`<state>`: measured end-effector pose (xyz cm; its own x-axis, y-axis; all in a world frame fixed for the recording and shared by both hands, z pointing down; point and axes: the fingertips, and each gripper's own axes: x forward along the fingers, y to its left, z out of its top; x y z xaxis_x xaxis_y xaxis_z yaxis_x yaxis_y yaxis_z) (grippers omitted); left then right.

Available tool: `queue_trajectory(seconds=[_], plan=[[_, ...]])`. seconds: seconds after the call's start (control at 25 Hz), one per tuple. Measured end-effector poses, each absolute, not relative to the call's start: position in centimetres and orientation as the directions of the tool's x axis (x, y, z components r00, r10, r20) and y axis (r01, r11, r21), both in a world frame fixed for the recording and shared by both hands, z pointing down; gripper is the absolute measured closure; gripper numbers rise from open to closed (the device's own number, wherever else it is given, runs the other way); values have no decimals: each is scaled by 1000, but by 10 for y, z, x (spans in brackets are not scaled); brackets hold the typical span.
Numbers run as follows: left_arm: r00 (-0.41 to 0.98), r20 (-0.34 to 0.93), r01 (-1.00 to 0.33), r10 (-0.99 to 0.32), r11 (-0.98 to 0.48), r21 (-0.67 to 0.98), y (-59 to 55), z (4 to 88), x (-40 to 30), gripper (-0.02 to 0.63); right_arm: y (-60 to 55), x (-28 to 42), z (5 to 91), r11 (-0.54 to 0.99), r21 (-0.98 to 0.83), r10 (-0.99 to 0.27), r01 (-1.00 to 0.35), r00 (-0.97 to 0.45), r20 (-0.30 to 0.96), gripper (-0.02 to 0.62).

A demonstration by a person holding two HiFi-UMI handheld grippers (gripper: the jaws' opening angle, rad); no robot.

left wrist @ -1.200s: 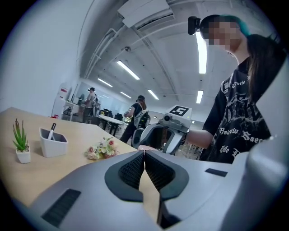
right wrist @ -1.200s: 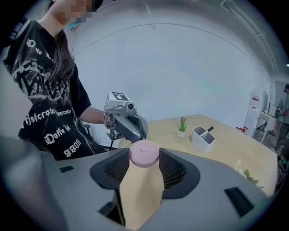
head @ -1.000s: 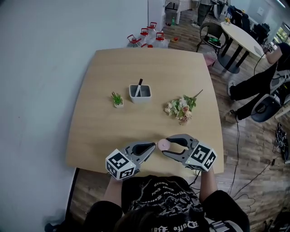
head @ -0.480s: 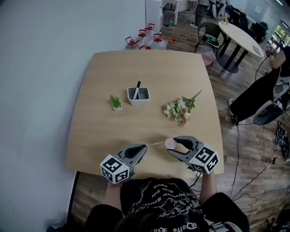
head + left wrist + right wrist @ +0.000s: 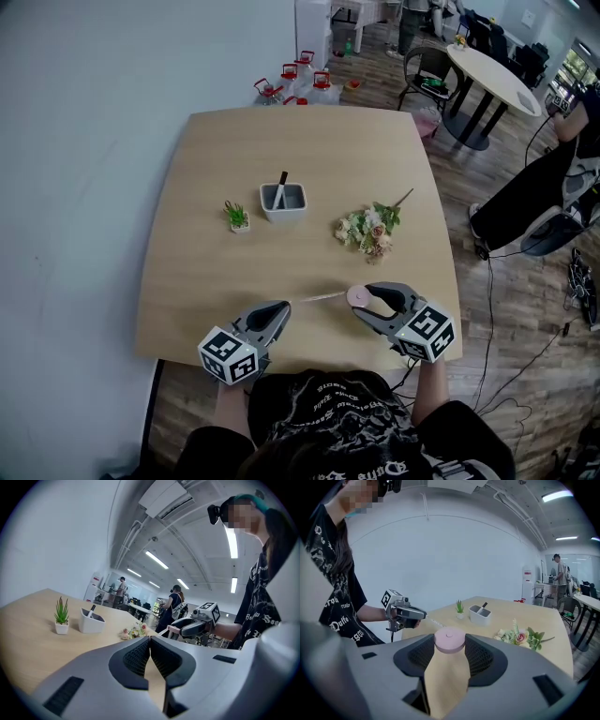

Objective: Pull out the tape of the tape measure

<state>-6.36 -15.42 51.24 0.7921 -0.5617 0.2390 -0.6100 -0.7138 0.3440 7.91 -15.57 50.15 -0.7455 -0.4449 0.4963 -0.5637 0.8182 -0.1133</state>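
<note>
A small round pink tape measure (image 5: 357, 296) sits between the pads of my right gripper (image 5: 361, 300), which is shut on it just above the table's near edge. A thin strip of tape (image 5: 317, 298) runs from it leftward to the tips of my left gripper (image 5: 283, 307), which is shut on the tape's end. In the right gripper view the pink case (image 5: 449, 640) fills the gap of the right gripper (image 5: 449, 644), and the left gripper (image 5: 408, 613) is off to the left. The left gripper (image 5: 150, 639) has its pads together in its own view.
On the wooden table (image 5: 206, 272) stand a white holder with a pen (image 5: 283, 202), a small potted plant (image 5: 236, 217) and a bunch of flowers (image 5: 370, 228). Water jugs (image 5: 291, 89) are on the floor beyond. A round table (image 5: 497, 75) and a seated person (image 5: 553, 178) are at right.
The two grippers have drawn apart: the left one went left and toward the near edge, the right one slightly right. The stretch of tape between them has grown longer.
</note>
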Motion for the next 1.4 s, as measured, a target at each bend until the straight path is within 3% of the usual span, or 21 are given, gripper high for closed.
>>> queue_trajectory(seconds=[1.4], plan=[[711,291,-703,-641,-629,333,-166,526,-101,594,-173,139,503,633,-97,-638,-768,-589,495,376]])
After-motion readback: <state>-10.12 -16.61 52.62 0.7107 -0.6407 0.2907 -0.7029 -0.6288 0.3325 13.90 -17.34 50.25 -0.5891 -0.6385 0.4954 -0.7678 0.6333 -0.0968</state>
